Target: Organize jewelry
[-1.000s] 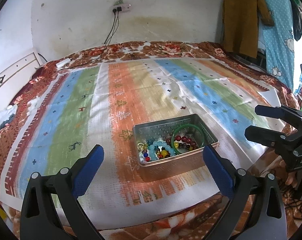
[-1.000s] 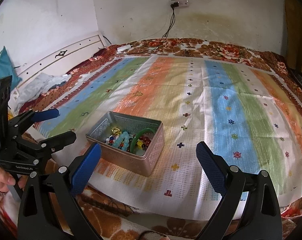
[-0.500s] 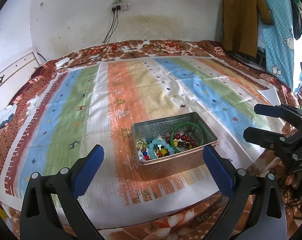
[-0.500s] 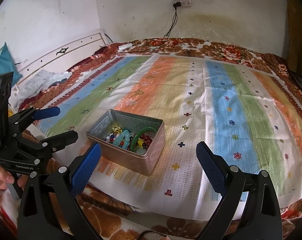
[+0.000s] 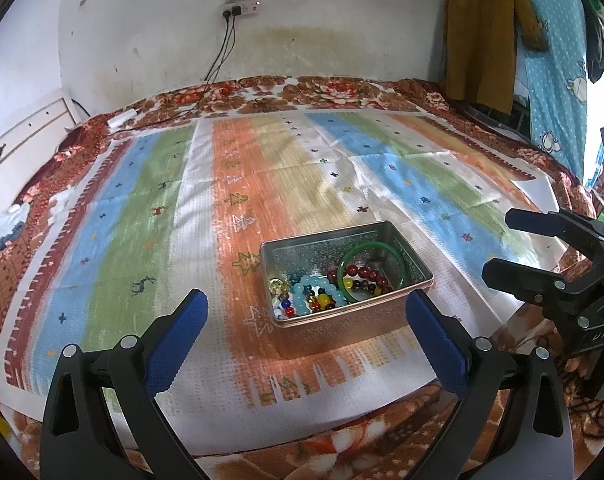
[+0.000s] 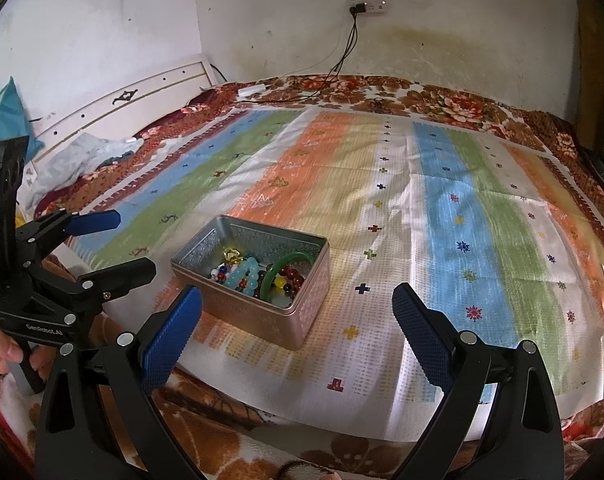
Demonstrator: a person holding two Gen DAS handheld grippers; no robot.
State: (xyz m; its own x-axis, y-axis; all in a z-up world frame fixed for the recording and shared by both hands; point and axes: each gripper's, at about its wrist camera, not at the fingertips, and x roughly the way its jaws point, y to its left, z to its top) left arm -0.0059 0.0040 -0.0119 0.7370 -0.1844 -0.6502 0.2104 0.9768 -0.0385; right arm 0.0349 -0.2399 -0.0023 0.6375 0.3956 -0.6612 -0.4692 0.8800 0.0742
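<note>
While both jaws stand spread and empty, the left gripper (image 5: 306, 320) faces the tin (image 5: 344, 292) just ahead between its fingers; the right gripper (image 6: 298, 320) has it ahead-left, bangle (image 6: 284, 276) and beads (image 6: 244, 274) inside.

A tin box (image 5: 344, 312) sits on a cloth (image 5: 286, 184) spread over a bed (image 5: 342, 92), close to the bed's near edge. Inside the box, a bangle (image 5: 372, 270) leans at the right end, with beaded bracelets (image 5: 322, 294) heaped beside and partly under it. Both grippers hover off the near edge: the left gripper (image 5: 306, 336) directly before the box, the right gripper (image 6: 298, 330) before its right end.
</note>
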